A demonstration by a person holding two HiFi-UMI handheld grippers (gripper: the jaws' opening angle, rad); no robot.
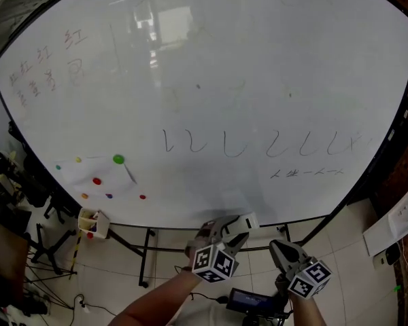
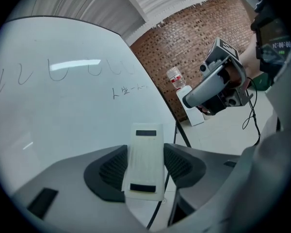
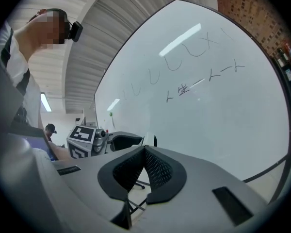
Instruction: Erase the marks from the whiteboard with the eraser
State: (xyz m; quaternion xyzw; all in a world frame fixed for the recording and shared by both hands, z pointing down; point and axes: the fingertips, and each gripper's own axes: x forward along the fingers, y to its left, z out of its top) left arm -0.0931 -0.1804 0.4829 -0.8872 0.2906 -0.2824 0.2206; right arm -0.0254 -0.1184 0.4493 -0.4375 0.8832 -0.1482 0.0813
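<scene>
Whiteboard (image 1: 258, 80) is filling your view, black marks (image 1: 224, 143) running across its lower middle. Your left gripper (image 1: 232, 228) is clamping the white eraser (image 2: 145, 161) between its pads, near the board's bottom edge. Your right gripper (image 3: 144, 166) is hovering beside it, jaws pressed together on nothing

The head camera sees the whole whiteboard (image 1: 258, 66) from farther back. Cameras on the left gripper (image 1: 236, 227) and right gripper (image 1: 282, 248) look along their jaws, closer. All see the black marks (image 1: 258, 145).
</scene>
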